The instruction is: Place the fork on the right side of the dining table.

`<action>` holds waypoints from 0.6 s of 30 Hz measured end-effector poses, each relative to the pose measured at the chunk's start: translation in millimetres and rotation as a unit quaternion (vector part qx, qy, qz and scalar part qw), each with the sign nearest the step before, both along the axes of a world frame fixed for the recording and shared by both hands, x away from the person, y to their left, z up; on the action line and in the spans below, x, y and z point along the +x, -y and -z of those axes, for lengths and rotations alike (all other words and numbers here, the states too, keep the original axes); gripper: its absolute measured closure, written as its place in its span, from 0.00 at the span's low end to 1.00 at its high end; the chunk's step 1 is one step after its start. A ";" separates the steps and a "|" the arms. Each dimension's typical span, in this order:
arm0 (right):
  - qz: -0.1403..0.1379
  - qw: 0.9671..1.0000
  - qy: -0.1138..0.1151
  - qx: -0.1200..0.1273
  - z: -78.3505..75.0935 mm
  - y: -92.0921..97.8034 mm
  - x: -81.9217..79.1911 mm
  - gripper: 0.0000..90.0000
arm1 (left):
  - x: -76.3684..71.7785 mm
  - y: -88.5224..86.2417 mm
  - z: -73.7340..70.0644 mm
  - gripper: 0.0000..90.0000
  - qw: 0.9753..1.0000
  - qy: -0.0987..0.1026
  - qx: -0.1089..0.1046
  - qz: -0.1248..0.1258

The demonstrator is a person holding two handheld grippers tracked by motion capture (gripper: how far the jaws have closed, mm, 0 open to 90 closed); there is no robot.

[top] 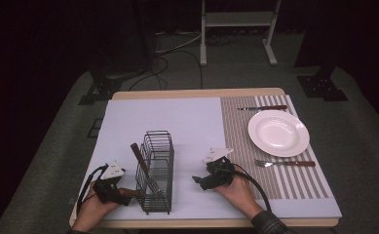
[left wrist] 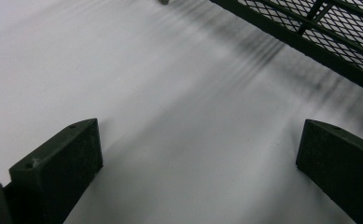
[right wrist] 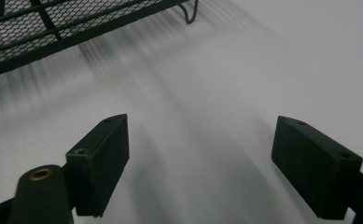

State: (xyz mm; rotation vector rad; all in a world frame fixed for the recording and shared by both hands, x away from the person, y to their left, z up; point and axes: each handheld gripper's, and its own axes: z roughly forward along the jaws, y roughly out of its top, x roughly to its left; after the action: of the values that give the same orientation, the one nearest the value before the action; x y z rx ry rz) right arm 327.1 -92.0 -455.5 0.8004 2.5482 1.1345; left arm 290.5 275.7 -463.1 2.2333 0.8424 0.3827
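Tools — left (top: 110, 187) and right (top: 211, 178) — both spread empty; one wire rack (top: 156, 170), one plate (top: 278, 132), one fork (top: 284, 163).

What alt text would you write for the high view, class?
A person's two open black grippers, left and right, flank a black wire basket holding a brown-handled utensil; a round white plate sits on a striped placemat.

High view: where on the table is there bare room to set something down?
The pale mat is bare from its far edge to the wire basket, and between the basket and the right hand-held gripper. The striped placemat is crowded: plate, knife, fork.
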 end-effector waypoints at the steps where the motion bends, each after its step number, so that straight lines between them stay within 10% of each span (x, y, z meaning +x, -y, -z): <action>1: -0.001 1.000 0.000 -0.002 1.3 -1.6 -0.1 0.18 | 0.0 0.0 0.0 0.00 1.000 0.000 0.000 0.000; 18: -0.012 1.000 -0.003 -0.010 9.3 -8.5 -1.0 0.14 | -0.3 0.3 0.2 0.00 1.000 0.000 -0.002 -0.002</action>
State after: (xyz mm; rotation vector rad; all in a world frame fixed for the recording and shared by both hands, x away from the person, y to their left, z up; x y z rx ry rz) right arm 326.1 -83.5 -464.8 0.7715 2.5762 1.1122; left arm 290.2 275.4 -463.3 2.2288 0.8465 0.3830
